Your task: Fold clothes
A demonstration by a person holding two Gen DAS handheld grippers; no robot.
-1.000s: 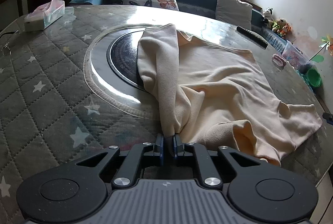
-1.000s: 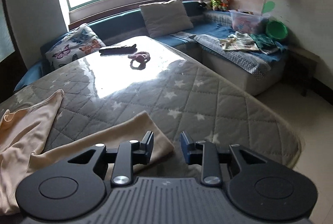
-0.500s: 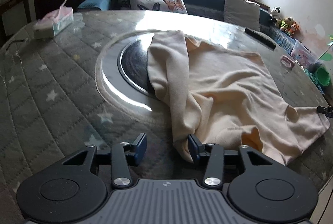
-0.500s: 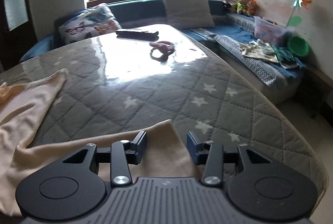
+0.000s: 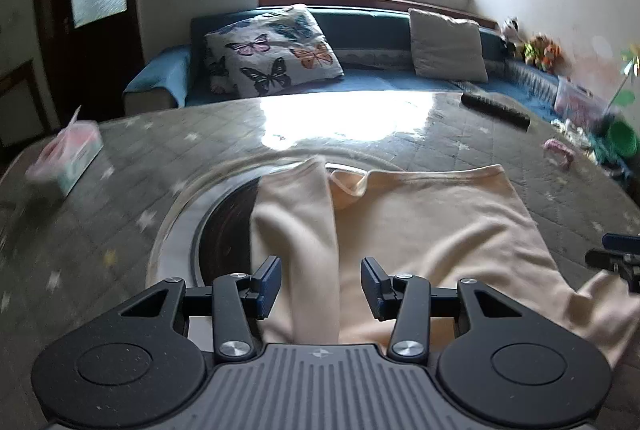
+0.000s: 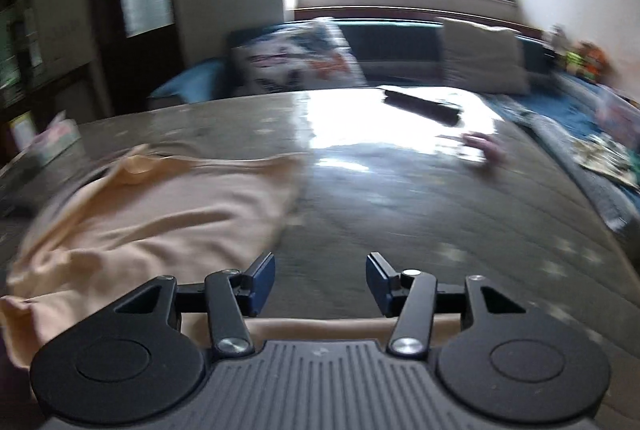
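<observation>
1. Left gripper (image 5: pixel 320 284) released, jaws apart over the shirt (image 5: pixel 420 230), its near edge hidden under the body
2. Right gripper (image 6: pixel 320 282) opening, nothing between the jaws; shirt beside it, blurred
3. Table (image 5: pixel 120 230); far remote (image 5: pixel 496 110) perhaps

Motion-blurred right wrist view; cream garment's (image 5: pixel 432 230) near hem hidden under hand-held gripper body.

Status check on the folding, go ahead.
Left gripper open, right gripper opening, both holding nothing. Cream shirt flat on table, sleeve folded over. Nothing in the way.
</observation>
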